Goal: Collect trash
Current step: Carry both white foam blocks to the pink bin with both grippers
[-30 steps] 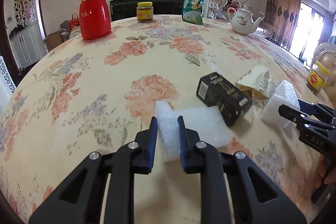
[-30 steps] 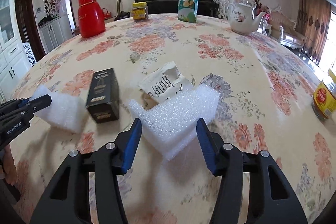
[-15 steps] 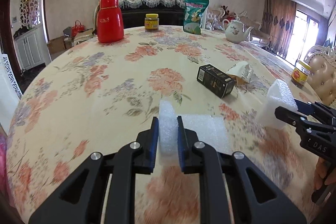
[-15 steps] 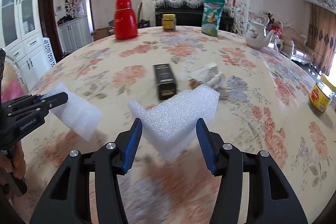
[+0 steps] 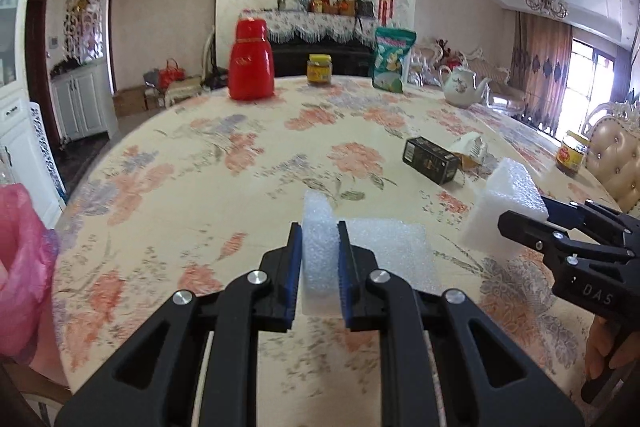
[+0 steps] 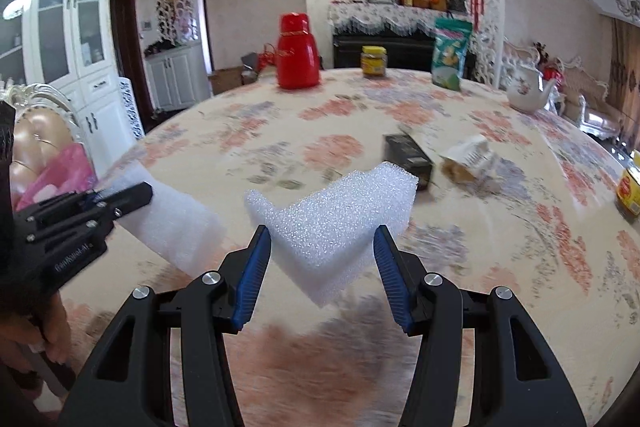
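My left gripper (image 5: 319, 231) is shut on a thin L-shaped piece of white foam (image 5: 384, 247), held just above the flowered tablecloth (image 5: 240, 187). My right gripper (image 6: 322, 233) is shut on a thicker white foam corner block (image 6: 340, 211), also off the table. Each gripper shows in the other's view: the right gripper (image 5: 520, 223) with its foam block (image 5: 508, 203), and the left gripper (image 6: 132, 193) with its foam sheet (image 6: 172, 223). A black box (image 5: 430, 161) and a crumpled paper carton (image 5: 470, 147) lie on the table beyond. A pink plastic bag (image 5: 20, 267) hangs at the near left edge.
At the table's far side stand a red thermos (image 5: 251, 61), a yellow-lidded jar (image 5: 319, 69), a green snack bag (image 5: 392, 61) and a white teapot (image 5: 464, 87). Another jar (image 5: 572, 157) sits at the right edge beside a padded chair (image 5: 616, 151). A second chair (image 6: 36, 131) is behind the pink bag (image 6: 60, 175).
Both grippers have drawn back from the table's middle toward its near left edge, carrying their foam pieces. The box and carton now lie farther off. The pink bag has come into view.
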`<state>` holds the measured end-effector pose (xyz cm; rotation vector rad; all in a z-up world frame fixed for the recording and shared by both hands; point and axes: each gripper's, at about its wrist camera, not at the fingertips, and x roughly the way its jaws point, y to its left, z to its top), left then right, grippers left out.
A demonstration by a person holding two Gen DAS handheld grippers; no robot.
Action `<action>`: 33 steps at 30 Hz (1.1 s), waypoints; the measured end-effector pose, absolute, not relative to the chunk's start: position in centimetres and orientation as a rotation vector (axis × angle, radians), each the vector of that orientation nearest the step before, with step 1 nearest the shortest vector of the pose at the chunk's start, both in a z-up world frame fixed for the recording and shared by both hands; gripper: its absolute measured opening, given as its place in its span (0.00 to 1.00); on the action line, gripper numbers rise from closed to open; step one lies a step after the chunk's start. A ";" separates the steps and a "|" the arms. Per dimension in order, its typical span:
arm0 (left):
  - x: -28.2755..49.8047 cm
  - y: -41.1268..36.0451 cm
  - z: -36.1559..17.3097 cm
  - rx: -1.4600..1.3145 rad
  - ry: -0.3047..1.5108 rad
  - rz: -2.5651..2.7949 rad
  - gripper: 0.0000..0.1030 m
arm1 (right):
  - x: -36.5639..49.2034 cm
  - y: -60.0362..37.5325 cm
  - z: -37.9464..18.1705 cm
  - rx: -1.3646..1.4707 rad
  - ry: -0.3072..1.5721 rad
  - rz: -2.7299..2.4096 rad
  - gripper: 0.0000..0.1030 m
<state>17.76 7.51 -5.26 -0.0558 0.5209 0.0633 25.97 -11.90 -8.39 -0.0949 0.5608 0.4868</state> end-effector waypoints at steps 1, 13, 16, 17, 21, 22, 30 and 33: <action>17.5 7.7 -5.2 -0.055 0.515 0.068 0.16 | 25.6 -11.3 -8.1 -0.092 0.546 0.499 0.50; 13.8 12.6 -3.7 -0.084 0.446 0.167 0.16 | 23.7 -5.1 -6.6 -0.107 0.483 0.620 0.50; 12.9 14.2 -3.4 -0.091 0.433 0.197 0.16 | 23.4 -3.6 -6.5 -0.111 0.470 0.646 0.50; 12.6 14.7 -3.4 -0.091 0.428 0.208 0.16 | 23.3 -3.1 -6.4 -0.113 0.467 0.655 0.50; 11.6 16.4 -3.2 -0.091 0.415 0.245 0.16 | 22.9 -1.3 -6.3 -0.122 0.451 0.684 0.50; 11.4 17.0 -3.2 -0.094 0.413 0.253 0.16 | 22.8 -0.9 -6.2 -0.122 0.449 0.692 0.50; 8.8 21.0 -2.3 -0.109 0.373 0.335 0.16 | 22.3 4.2 -5.5 -0.147 0.435 0.792 0.50; 7.7 23.1 -1.7 -0.119 0.360 0.381 0.16 | 22.0 7.2 -5.1 -0.158 0.420 0.852 0.50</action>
